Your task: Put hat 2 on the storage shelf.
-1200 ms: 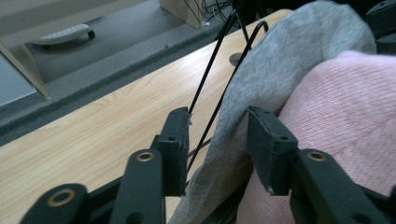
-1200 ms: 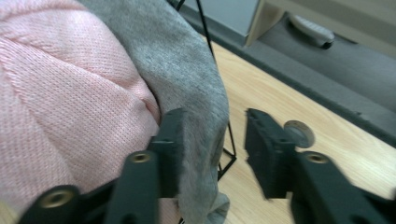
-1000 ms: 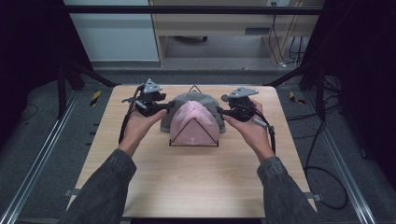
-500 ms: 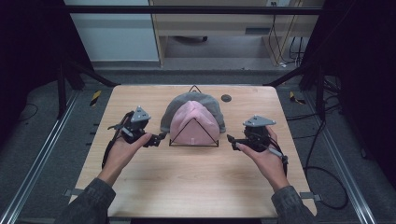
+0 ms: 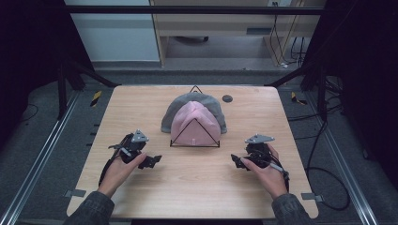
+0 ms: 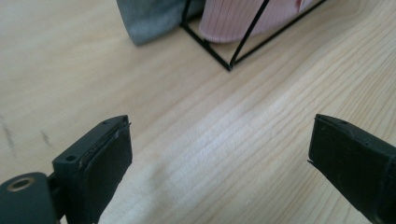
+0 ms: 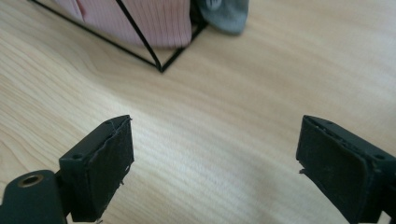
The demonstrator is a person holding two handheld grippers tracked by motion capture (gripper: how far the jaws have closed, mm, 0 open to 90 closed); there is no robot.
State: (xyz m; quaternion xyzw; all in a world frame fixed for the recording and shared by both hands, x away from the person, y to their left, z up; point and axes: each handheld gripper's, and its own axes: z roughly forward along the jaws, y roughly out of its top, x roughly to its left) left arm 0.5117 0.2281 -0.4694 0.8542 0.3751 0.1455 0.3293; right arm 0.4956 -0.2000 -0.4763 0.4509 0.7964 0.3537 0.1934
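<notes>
Where hats sit: pale wood table (image 5: 197, 187), dark room.

In the high view the pink hat (image 5: 195, 125) covers the middle of the grey hat (image 5: 195, 102) behind it. In both gripper views the top edge cuts off both hats and the black wire stand (image 6: 219, 51). The small dark disc (image 5: 227, 98) on the counter (image 5: 197, 187) is too small to identify.

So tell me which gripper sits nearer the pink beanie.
Left, narrowly. The left gripper lies just off the wire stand's front left corner; the right gripper sits slightly farther off the pink beanie's front right. Both are open and empty.
</notes>
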